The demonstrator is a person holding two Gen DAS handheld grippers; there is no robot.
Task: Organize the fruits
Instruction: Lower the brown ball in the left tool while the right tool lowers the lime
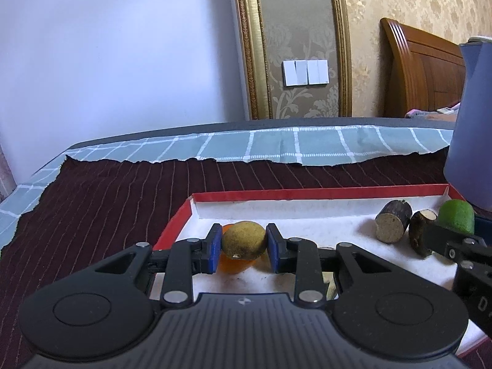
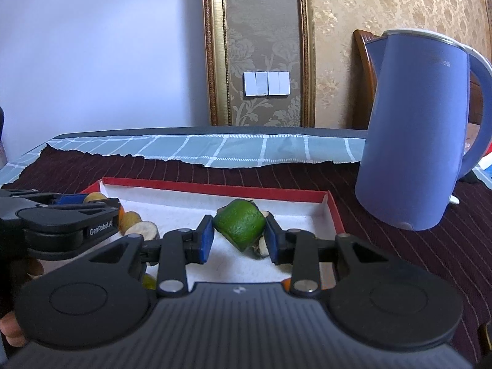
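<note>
The left gripper (image 1: 244, 244) holds a brown fruit (image 1: 244, 240) between its pads, just above the tray (image 1: 307, 192) at its left end. The right gripper (image 2: 239, 236) holds a green fruit (image 2: 240, 223) near the tray's right end. The green fruit is tilted, its long axis slanting across the pads, so it may twist and slip out. The kettle (image 2: 415, 129) stands near; a wide swing could knock it.
</note>
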